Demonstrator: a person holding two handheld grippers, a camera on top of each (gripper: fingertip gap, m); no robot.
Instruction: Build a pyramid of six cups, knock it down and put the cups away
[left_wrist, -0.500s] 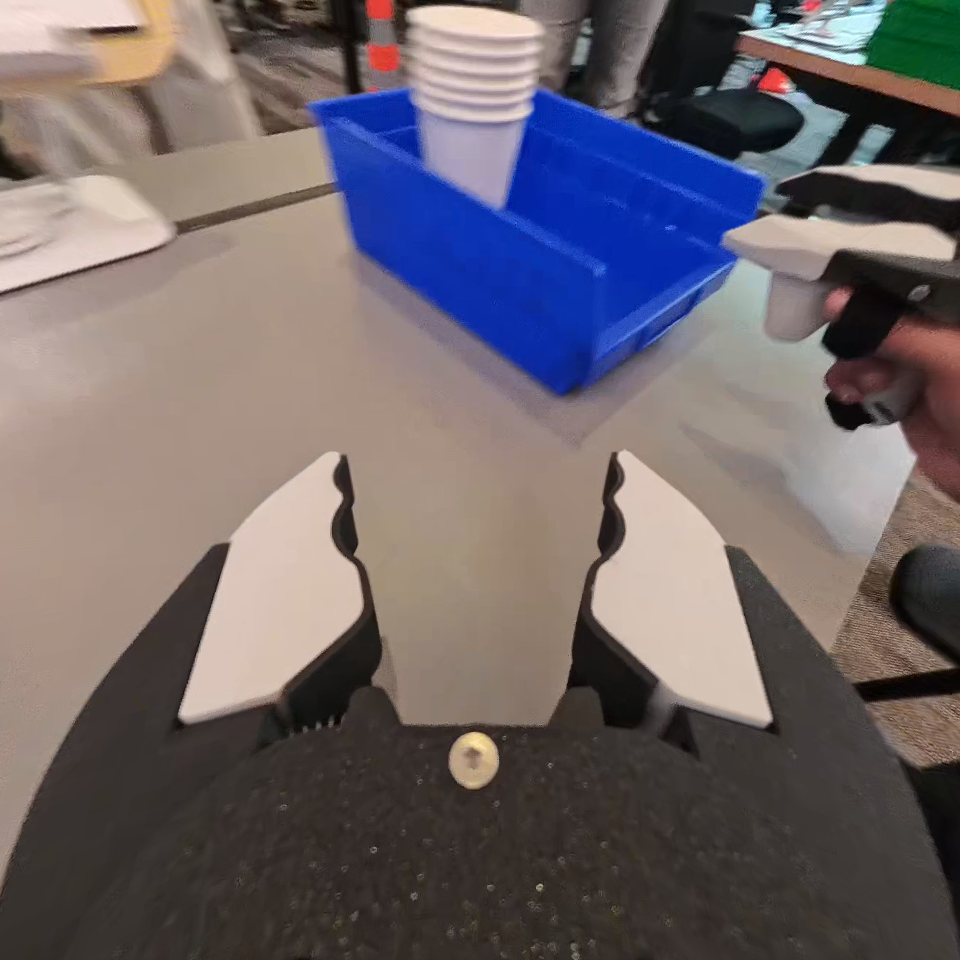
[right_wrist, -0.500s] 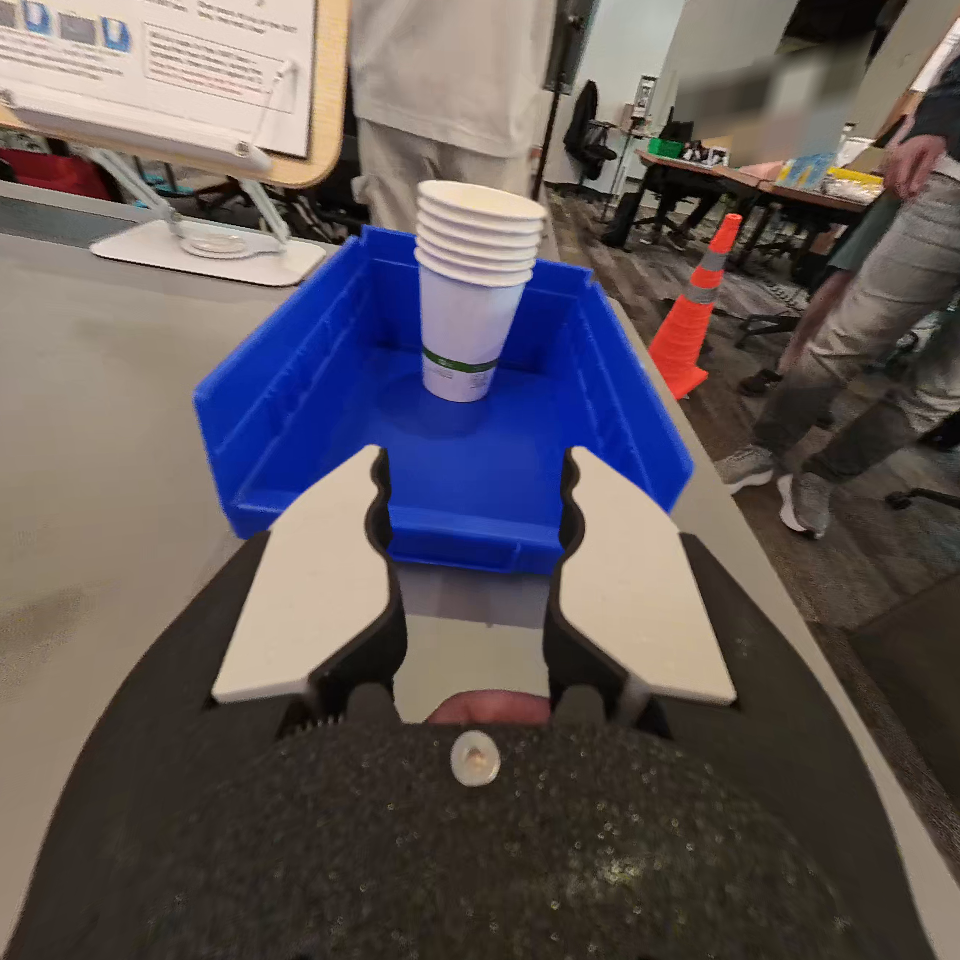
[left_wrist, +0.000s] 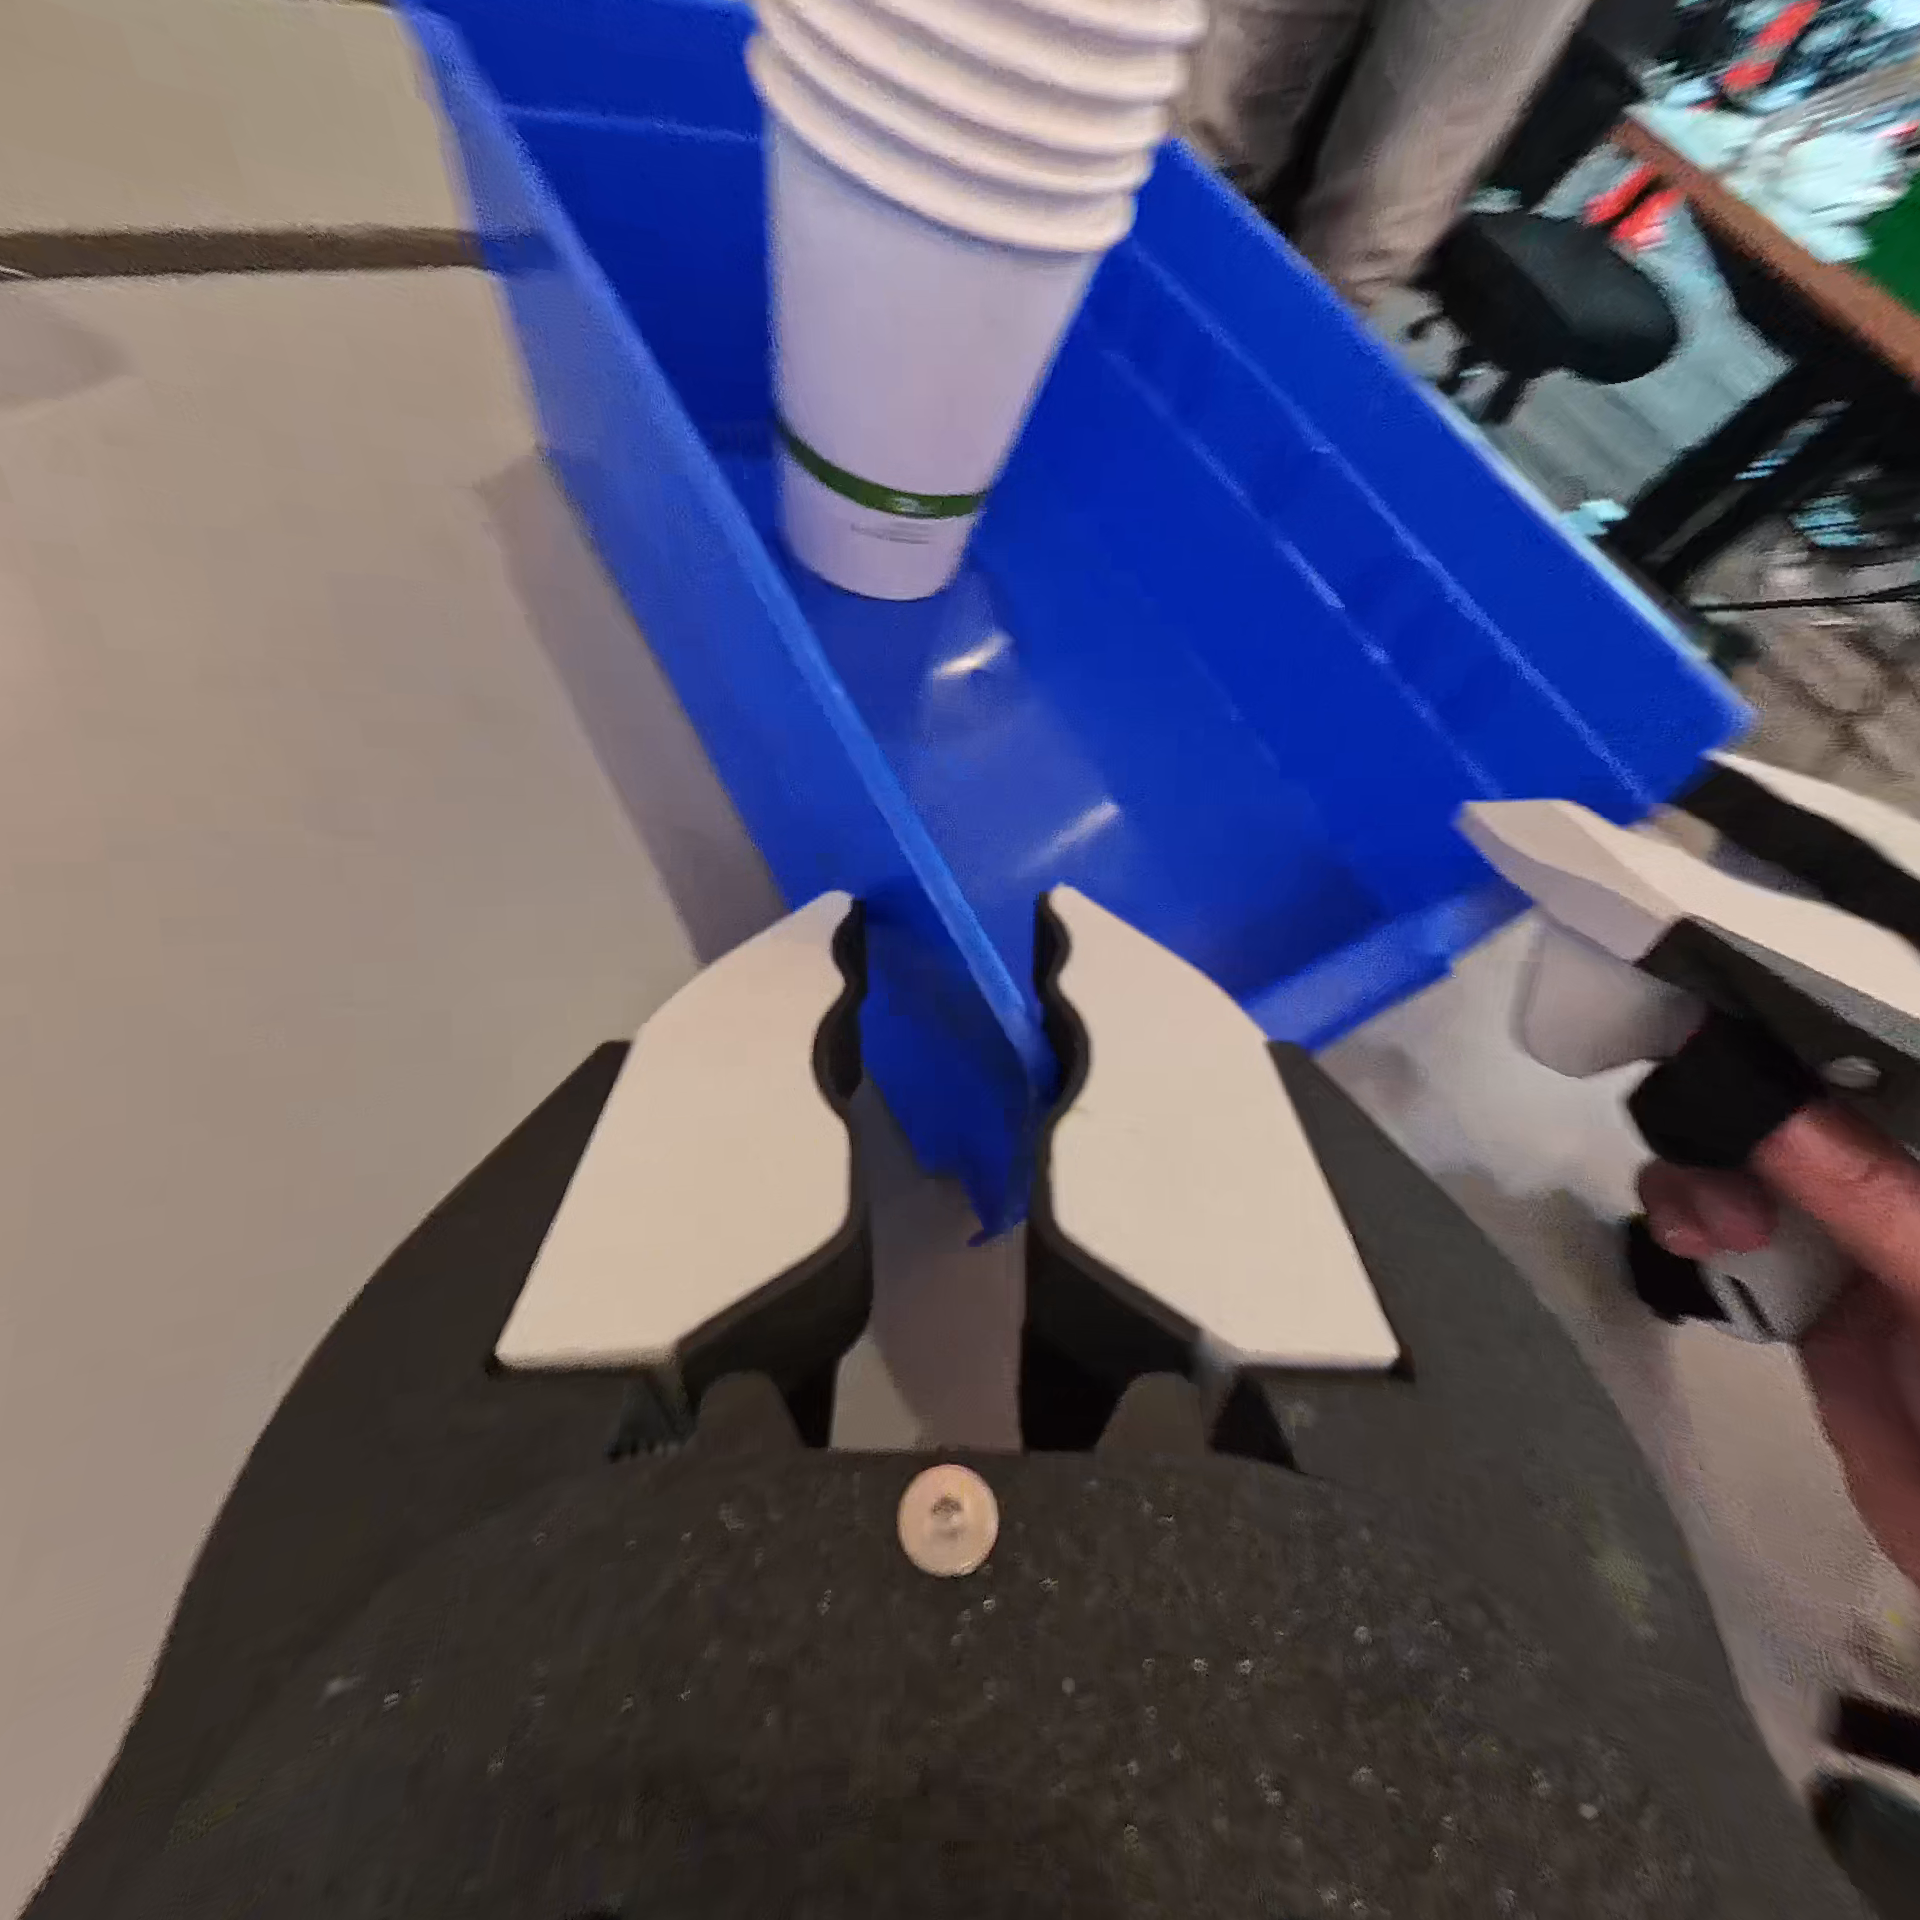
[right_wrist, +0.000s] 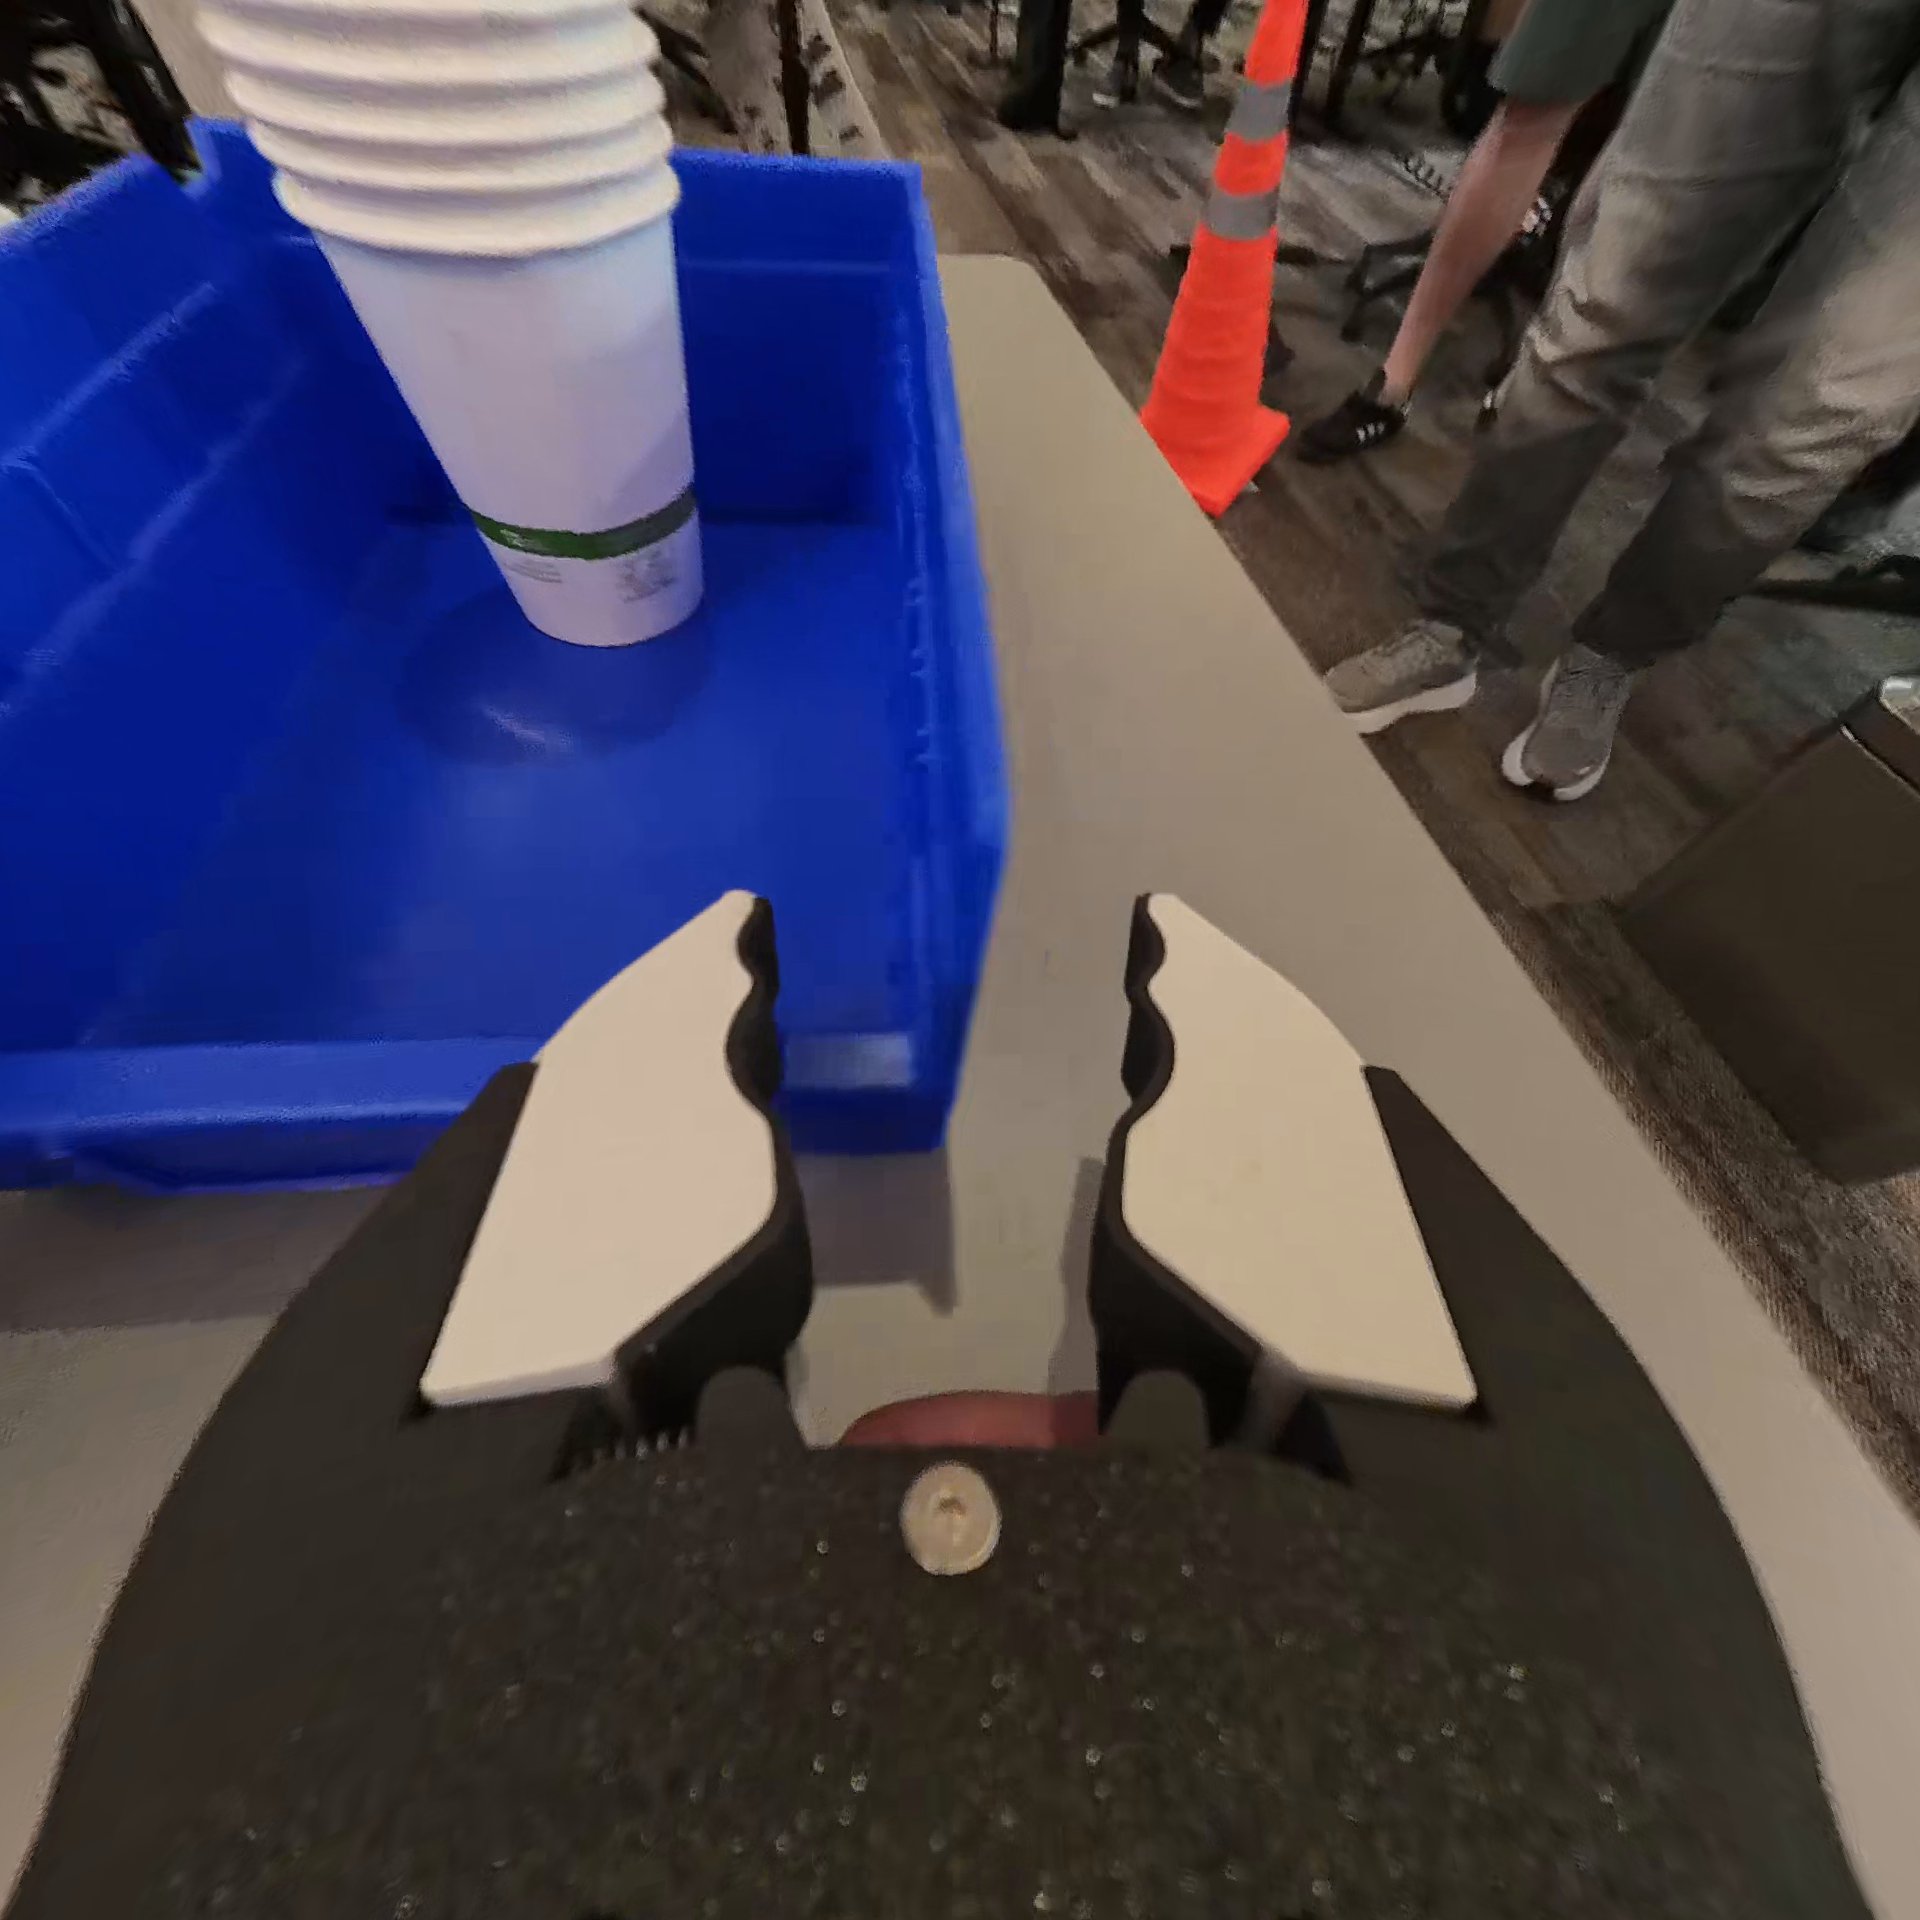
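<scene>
- The left gripper is pressed on the near corner wall of the blue bin.
- The stack of white cups stands upright inside the bin.
- The right gripper is spread and holds nothing, just beside the bin's right wall, above the grey table.

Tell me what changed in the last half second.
The left tool moved forward and narrowed around the blue bin's near corner wall. The right tool shifted right, off the bin's right front corner, and remains open. The cup stack stays upright in the bin.
</scene>
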